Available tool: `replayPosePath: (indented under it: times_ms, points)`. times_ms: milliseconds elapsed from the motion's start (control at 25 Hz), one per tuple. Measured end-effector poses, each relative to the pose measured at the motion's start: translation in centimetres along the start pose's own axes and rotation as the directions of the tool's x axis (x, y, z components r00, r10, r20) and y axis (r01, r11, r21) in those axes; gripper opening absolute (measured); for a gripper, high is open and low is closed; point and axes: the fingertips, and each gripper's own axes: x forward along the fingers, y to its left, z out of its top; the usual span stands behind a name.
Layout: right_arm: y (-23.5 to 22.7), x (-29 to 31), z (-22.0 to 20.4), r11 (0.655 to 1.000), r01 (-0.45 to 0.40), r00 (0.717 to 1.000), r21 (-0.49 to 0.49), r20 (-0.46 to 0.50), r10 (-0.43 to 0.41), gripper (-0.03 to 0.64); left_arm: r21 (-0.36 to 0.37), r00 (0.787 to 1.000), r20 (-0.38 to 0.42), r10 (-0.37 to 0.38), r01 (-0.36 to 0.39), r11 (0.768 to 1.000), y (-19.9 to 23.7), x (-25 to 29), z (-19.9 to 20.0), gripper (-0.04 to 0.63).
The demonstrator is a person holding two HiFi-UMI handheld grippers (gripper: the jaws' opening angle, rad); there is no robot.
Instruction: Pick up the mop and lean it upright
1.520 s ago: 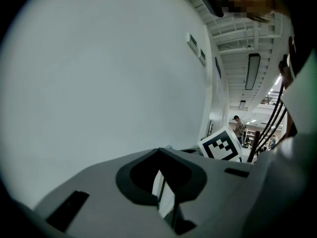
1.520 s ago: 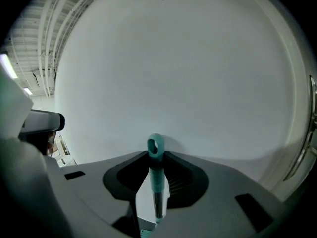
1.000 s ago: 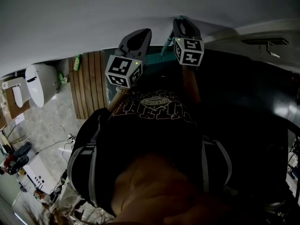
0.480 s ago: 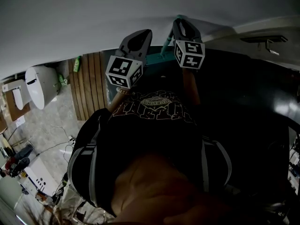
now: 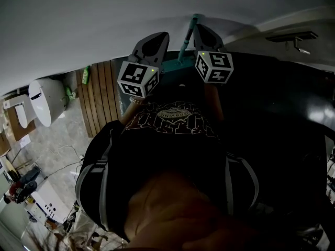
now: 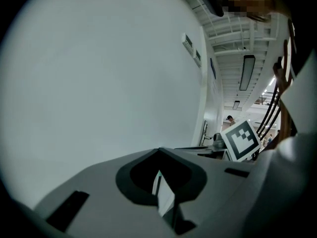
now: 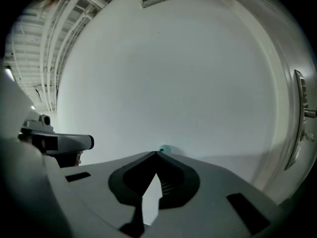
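Note:
A teal mop handle [image 5: 187, 38] leans up against the white wall [image 5: 104, 20], and its teal base [image 5: 170, 66] shows between the two grippers. My right gripper [image 5: 201, 26] points at the wall just right of the handle. Its jaws have just been closing and now meet at the tips with nothing between them [image 7: 157, 153]. The handle's teal end [image 7: 164, 149] peeks out just beyond those tips. My left gripper [image 5: 161, 36] is left of the handle, also aimed at the wall, with its jaws [image 6: 159, 150] together and empty.
A wooden slatted platform [image 5: 99, 95] and a white toilet [image 5: 46, 99] lie to the left on a pale floor. Cables and boxes [image 5: 36, 197] are scattered at lower left. A door with a handle [image 7: 303, 98] is right of the wall.
More of the teal handle now shows against the wall beside the right gripper. The right gripper's marker cube has shifted slightly right. The left gripper has stayed put.

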Motion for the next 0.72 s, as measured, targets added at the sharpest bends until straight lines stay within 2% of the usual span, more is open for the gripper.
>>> replayPosePath:
  times_ms: [720]
  points:
    - [2.5,-7.1,0.2,1.0,0.016,1.0,0.022,-0.008,-0.016,0.02,0.008,0.991,-0.043,-0.129,0.129,0.992,-4.3,0.1,-1.1,0.046]
